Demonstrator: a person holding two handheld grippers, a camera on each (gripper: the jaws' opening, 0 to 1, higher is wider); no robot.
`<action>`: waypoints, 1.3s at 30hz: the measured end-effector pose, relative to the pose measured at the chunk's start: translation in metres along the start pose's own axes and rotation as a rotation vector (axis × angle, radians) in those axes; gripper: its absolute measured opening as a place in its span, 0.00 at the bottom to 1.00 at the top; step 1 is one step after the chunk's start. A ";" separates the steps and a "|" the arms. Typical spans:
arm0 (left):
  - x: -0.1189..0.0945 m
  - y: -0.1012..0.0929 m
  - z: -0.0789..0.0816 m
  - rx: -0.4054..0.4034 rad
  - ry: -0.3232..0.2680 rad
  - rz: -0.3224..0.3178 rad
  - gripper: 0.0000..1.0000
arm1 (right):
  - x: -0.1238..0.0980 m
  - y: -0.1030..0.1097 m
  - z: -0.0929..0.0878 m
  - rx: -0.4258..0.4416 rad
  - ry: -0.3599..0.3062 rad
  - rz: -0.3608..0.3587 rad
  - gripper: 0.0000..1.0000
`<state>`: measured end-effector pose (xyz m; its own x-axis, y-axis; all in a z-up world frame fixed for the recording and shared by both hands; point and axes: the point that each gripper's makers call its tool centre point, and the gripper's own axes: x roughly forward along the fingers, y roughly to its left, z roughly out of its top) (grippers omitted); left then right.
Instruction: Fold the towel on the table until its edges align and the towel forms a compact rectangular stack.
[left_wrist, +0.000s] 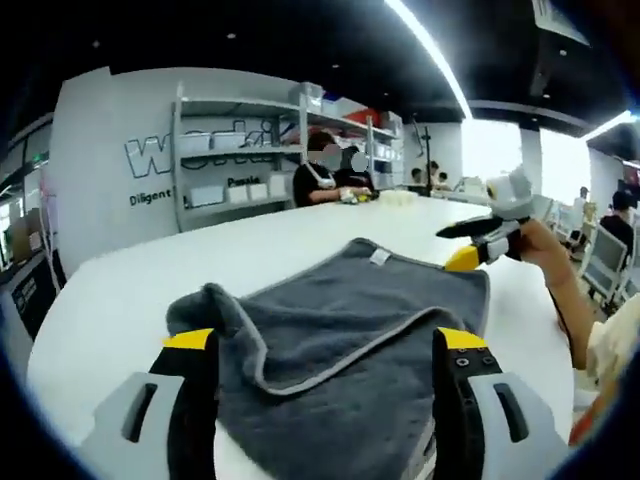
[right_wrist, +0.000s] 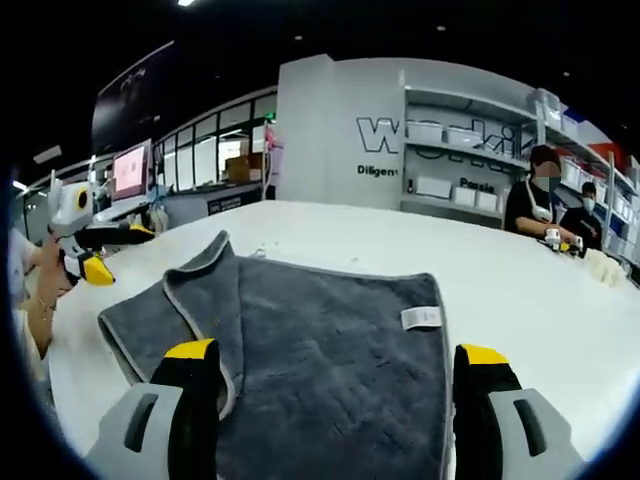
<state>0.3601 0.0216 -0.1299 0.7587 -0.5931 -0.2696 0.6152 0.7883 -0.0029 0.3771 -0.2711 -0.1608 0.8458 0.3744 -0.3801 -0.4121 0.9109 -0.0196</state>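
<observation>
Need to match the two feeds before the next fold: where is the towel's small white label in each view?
Left gripper view: the white label sits on the grey towel at its far edge, just above centre.
Right gripper view: the label lies near the towel's right edge, right of centre.
Shared landmark: the grey shelving unit against the lettered wall.

The towel (right_wrist: 330, 350) is spread on the counter (right_wrist: 520, 290), one corner folded over; shelves (right_wrist: 470, 150) are set behind it; two people (right_wrist: 545, 200) are seated at the far edge.
</observation>
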 end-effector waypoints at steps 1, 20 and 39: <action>-0.005 0.008 0.001 -0.007 -0.009 0.001 0.91 | 0.001 0.000 0.000 -0.001 0.002 0.001 0.99; -0.050 0.087 -0.056 -0.084 0.047 0.146 0.93 | 0.031 0.040 -0.014 -0.042 0.027 0.126 0.99; -0.065 0.098 -0.041 -0.191 -0.046 0.143 0.90 | 0.052 0.139 0.048 0.040 -0.183 0.367 0.81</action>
<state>0.3617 0.1439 -0.1525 0.8467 -0.4766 -0.2365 0.4525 0.8789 -0.1509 0.3799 -0.1170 -0.1391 0.6926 0.6975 -0.1838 -0.6877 0.7154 0.1237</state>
